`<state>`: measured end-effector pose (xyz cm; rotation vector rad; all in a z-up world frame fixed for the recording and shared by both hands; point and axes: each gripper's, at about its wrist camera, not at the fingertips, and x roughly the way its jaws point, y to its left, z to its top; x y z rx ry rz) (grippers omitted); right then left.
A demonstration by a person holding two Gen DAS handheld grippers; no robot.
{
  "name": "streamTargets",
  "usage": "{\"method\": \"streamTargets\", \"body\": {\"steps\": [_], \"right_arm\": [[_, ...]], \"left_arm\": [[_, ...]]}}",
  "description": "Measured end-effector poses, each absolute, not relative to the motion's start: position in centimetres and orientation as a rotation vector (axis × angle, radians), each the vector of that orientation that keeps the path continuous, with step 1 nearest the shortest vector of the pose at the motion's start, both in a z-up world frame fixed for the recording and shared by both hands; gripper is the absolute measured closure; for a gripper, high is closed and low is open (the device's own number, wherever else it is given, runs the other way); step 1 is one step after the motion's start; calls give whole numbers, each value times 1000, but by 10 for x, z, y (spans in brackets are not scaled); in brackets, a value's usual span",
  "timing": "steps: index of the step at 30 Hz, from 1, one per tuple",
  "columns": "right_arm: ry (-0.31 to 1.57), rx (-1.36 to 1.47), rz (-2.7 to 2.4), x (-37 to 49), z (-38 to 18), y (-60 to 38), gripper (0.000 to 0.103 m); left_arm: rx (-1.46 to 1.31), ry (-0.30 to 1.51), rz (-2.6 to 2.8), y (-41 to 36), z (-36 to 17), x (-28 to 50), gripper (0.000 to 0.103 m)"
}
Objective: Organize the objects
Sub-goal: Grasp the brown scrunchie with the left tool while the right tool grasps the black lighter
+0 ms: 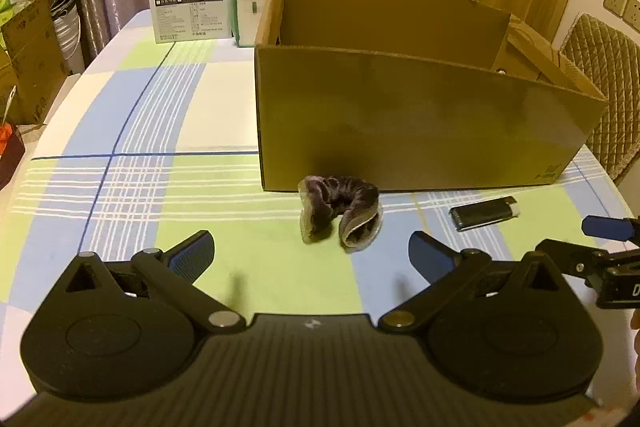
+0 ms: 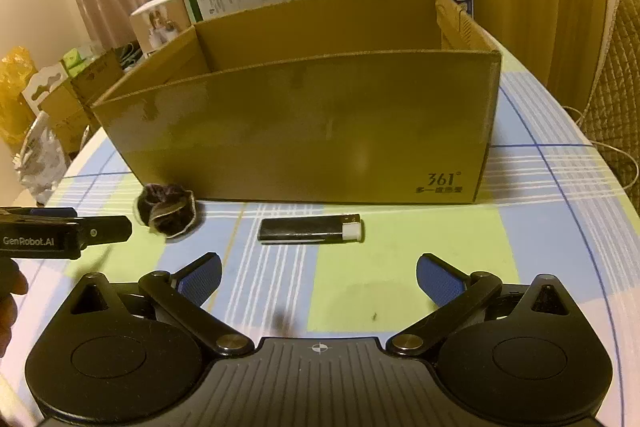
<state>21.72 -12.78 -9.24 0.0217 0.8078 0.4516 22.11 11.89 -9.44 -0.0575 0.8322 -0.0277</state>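
Brown cardboard is what fills your view: an open box [image 1: 420, 123] stands on the checked table [image 1: 160, 131], its long wall facing you.

Going left to right in the left wrist view, your left claw [image 1: 310, 255] hangs just above the table with its blue pads spread wide and nothing between them. Ahead of it, slightly right of its centre line, lies a dark purple scrunchie [image 1: 340, 213], curled up and just in front of the box wall. Further right a black lighter [image 1: 484, 213] with a white end lies flat, near the scrunchie but apart from it. At the far right edge part of your right claw shows from the side.

In the right wrist view your left claw enters at the left edge, beside the scrunchie [image 2: 168, 211]. The lighter [image 2: 310, 229] lies straight ahead of your right claw [image 2: 318, 277], white end pointing right, near the box [image 2: 304, 131] and not touching it. Your right claw is also spread wide and holds nothing. The box wall hides the box floor, so you cannot tell what lies inside.
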Motion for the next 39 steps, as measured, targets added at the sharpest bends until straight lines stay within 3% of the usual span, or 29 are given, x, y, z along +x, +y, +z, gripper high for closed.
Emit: {"method": "streamTargets", "body": {"steps": [25, 31, 33, 39], "right_arm": [[760, -90, 366, 255, -143, -80, 3], [736, -104, 364, 256, -145, -78, 13], [728, -123, 362, 255, -145, -77, 24], [719, -115, 347, 250, -142, -80, 24]], "left_arm": [[-56, 858, -39, 131, -115, 247, 2], [-56, 859, -49, 128, -117, 247, 2], [-62, 855, -51, 129, -117, 247, 2], [-34, 827, -90, 118, -117, 251, 2]]}}
